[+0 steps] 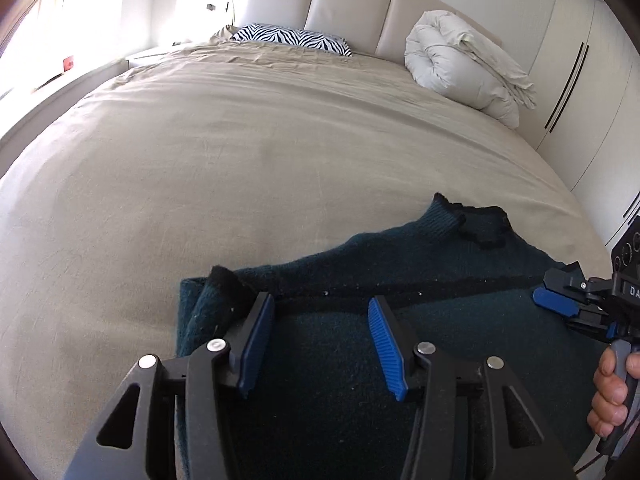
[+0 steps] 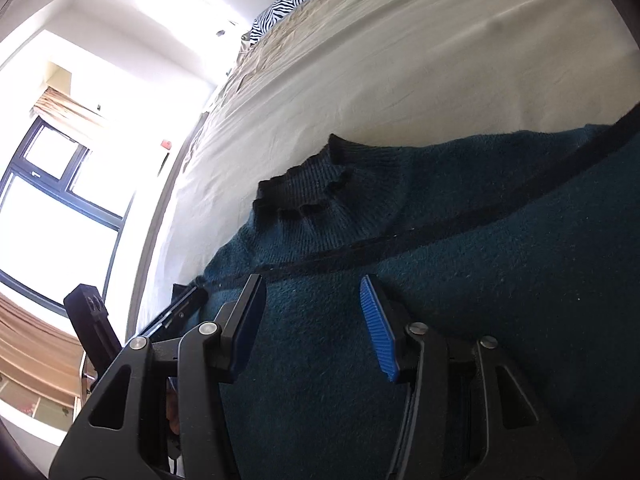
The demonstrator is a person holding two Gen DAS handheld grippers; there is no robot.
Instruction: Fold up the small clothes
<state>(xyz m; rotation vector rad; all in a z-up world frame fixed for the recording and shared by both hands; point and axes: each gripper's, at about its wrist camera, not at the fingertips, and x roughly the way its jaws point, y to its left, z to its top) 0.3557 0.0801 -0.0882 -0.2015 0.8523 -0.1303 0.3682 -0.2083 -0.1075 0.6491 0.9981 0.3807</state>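
Observation:
A dark teal knit sweater (image 1: 340,352) with black trim lies on the beige bed (image 1: 200,168), its ribbed neck (image 1: 476,224) pointing toward the headboard. A black stripe (image 1: 400,294) runs across it. My left gripper (image 1: 320,312) is open just above the sweater near its left folded edge, holding nothing. The right gripper (image 1: 556,300) shows at the sweater's right edge, held by a hand. In the right wrist view the right gripper (image 2: 312,292) is open over the sweater (image 2: 460,300), near the neck (image 2: 304,192). The left gripper (image 2: 180,308) shows at the far edge.
A rolled white duvet (image 1: 460,68) and a zebra-print pillow (image 1: 292,38) lie at the head of the bed. Wardrobe doors (image 1: 580,92) stand to the right. A window (image 2: 52,200) is beyond the bed's far side.

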